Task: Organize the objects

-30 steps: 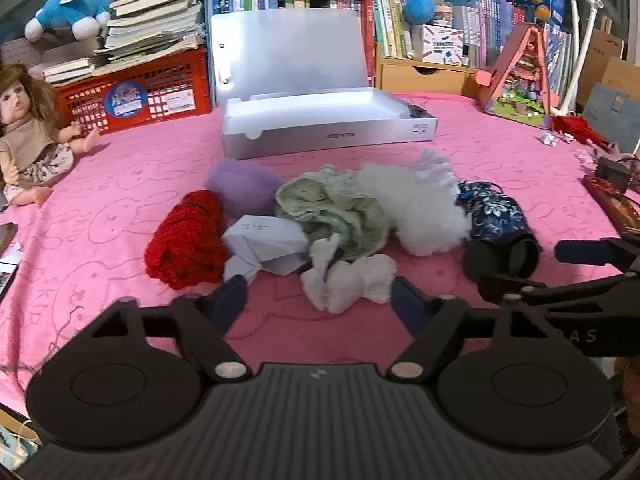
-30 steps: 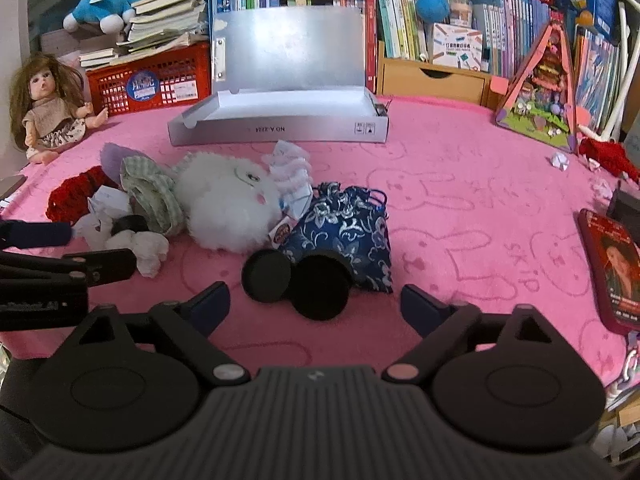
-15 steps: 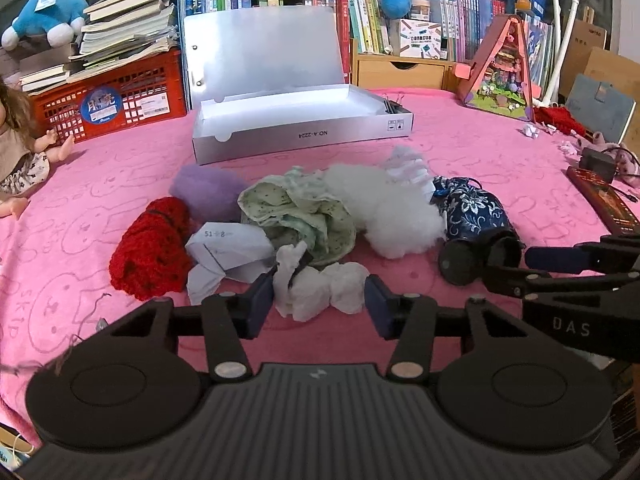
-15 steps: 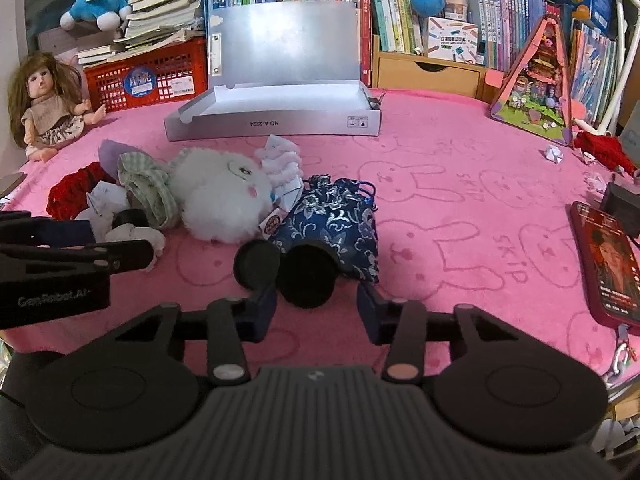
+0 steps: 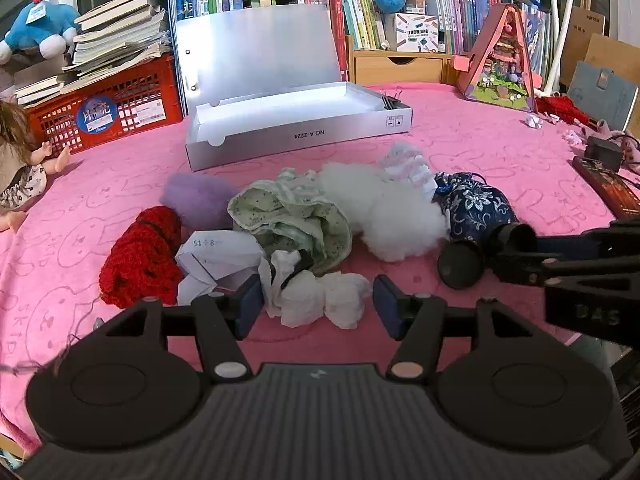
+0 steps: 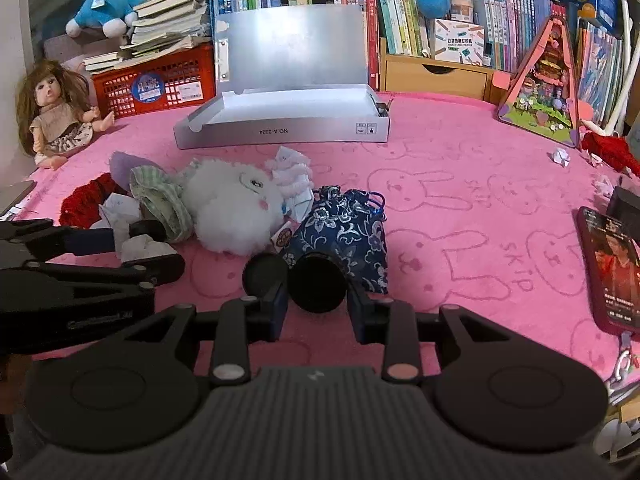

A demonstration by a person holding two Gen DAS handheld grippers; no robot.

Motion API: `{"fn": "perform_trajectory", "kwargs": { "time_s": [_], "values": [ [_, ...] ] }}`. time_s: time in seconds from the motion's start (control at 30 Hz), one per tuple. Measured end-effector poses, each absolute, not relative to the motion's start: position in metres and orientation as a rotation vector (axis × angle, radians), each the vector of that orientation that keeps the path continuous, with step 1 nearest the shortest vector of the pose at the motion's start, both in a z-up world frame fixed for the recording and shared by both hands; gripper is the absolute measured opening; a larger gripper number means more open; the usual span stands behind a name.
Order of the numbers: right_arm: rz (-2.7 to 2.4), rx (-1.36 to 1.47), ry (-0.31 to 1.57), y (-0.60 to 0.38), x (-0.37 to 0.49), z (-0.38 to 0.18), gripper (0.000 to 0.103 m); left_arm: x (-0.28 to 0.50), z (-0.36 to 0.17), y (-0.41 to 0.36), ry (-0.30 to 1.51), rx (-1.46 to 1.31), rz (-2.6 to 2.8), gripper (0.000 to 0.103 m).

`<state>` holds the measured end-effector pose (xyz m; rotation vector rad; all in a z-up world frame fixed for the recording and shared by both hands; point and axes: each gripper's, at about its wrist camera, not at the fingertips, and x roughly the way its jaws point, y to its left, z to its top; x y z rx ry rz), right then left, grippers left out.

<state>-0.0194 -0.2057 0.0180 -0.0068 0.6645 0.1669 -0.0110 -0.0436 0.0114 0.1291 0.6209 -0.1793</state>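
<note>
My right claw (image 6: 316, 307) was closing on black cylinder (image 6: 317, 287), pouch (image 6: 346, 236) at 12 o'clock; squeeze square. Left claw (image 5: 318, 306) opening, tissue (image 5: 320, 296) between fingers, unpinched. Box (image 5: 296, 120) beyond, open.

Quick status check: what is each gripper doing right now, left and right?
Left gripper: jaws opening, white crumpled cloth between them, not gripped.
Right gripper: jaws closing on the black round container, pads at its sides.

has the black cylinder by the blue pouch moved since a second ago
No. The black cylinder still lies against the blue floral pouch; only the right gripper is closing around it.
</note>
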Motion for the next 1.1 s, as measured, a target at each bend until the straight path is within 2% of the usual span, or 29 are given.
{"fn": "perform_trajectory", "kwargs": {
  "time_s": [0.13, 0.3, 0.37, 0.4, 0.53, 1.1],
  "values": [
    [0.179, 0.002, 0.676, -0.207, -0.02, 0.018, 0.037, -0.009, 0.007, -0.045, 0.633, 0.136, -0.182, 0.073],
    [0.194, 0.01, 0.687, -0.204, -0.02, 0.015, 0.037, -0.009, 0.003, -0.048, 0.627, 0.16, -0.179, 0.073],
    [0.2, 0.009, 0.684, -0.202, -0.021, 0.015, 0.037, -0.01, 0.003, -0.048, 0.623, 0.157, -0.173, 0.069],
    [0.202, 0.008, 0.682, -0.201, -0.021, 0.015, 0.037, -0.011, 0.003, -0.047, 0.619, 0.159, -0.166, 0.062],
    [0.211, 0.007, 0.68, -0.198, -0.022, 0.016, 0.037, -0.017, 0.005, -0.045, 0.612, 0.163, -0.166, 0.057],
    [0.256, 0.022, 0.696, -0.19, -0.022, 0.013, 0.038, -0.034, 0.01, -0.044, 0.61, 0.188, -0.177, 0.058]
  ]
}}
